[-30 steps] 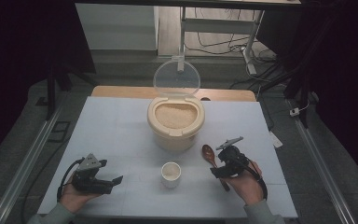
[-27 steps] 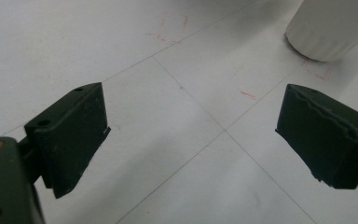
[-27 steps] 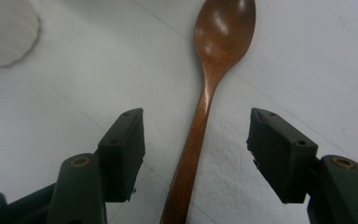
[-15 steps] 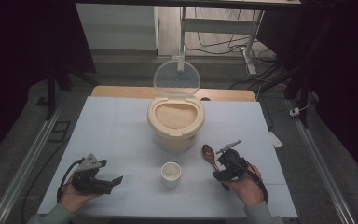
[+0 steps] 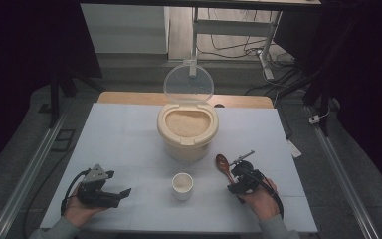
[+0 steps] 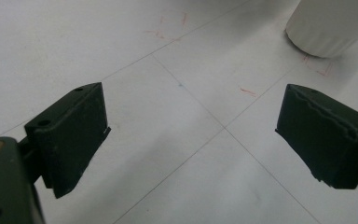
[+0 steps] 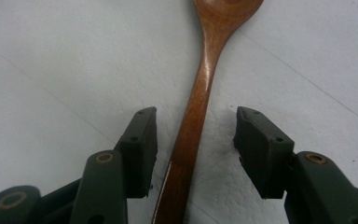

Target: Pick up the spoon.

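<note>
A pale table [image 5: 129, 129] with thin grid lines and faint red marks sits in a dark room — cables trail over the floor [image 5: 238, 50] at 12 o'clock. At centre stands a cream rice container [image 5: 187, 130], lid up, with a small cup [image 5: 182, 185] toward 6 o'clock. The left gripper [image 6: 191, 130] rests spread at 8 o'clock. The right gripper [image 7: 196, 140], at 4 o'clock, is parted around a wooden spoon [image 7: 200, 93] — not pinching it.

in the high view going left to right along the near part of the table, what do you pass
left gripper → small white cup → wooden spoon → right gripper, its open jaws either side of the spoon's handle
</note>
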`<state>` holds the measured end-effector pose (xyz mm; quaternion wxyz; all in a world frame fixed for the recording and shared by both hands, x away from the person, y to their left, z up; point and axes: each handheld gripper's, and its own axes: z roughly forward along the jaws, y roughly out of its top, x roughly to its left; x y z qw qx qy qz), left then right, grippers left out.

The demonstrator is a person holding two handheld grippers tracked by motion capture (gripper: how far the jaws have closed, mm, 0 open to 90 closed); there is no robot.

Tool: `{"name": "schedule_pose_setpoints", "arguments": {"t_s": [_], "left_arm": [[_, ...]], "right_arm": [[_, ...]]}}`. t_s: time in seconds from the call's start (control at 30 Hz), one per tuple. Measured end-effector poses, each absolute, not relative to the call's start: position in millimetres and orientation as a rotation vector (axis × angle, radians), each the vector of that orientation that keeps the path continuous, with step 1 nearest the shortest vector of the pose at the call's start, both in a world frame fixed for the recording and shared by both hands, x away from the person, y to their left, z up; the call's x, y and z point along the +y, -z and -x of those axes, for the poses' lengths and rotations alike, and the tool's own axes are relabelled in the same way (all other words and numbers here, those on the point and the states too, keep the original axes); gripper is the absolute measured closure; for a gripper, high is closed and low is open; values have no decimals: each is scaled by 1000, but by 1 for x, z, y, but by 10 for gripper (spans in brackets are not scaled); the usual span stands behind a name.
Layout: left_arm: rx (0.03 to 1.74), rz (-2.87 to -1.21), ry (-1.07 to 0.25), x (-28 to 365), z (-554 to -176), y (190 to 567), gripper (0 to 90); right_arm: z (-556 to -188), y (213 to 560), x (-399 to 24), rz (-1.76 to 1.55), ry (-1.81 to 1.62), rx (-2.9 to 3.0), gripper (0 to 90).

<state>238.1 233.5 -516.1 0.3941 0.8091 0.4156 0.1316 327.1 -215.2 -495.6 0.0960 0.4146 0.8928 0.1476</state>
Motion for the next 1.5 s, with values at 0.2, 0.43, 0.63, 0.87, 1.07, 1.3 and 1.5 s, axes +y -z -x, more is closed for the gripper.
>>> {"name": "schedule_pose_setpoints", "arguments": {"t_s": [0.2, 0.43, 0.63, 0.87, 1.07, 1.3, 1.5], "left_arm": [[1054, -2054, -334, 233, -238, 516, 88], [1054, -2055, -338, 233, -238, 516, 88], [1051, -2058, -340, 233, -238, 516, 88], [1049, -2062, -342, 233, -237, 516, 89], [1050, -2064, -339, 233, -237, 517, 89], [1054, -2062, -340, 234, -237, 517, 90], [1051, -2064, -341, 233, -238, 517, 90]], "right_arm": [[-329, 496, -214, -1238, -419, 2641, 529], [-330, 496, -210, -1238, -410, 2636, 609], [-333, 496, -206, -1274, -387, 2635, 678], [-336, 496, -205, -1320, -342, 2615, 807], [-334, 491, -208, -1232, -366, 2607, 811], [-326, 465, -234, -1211, -577, 2658, 811], [-317, 447, -241, -1120, -686, 2677, 812]]}}
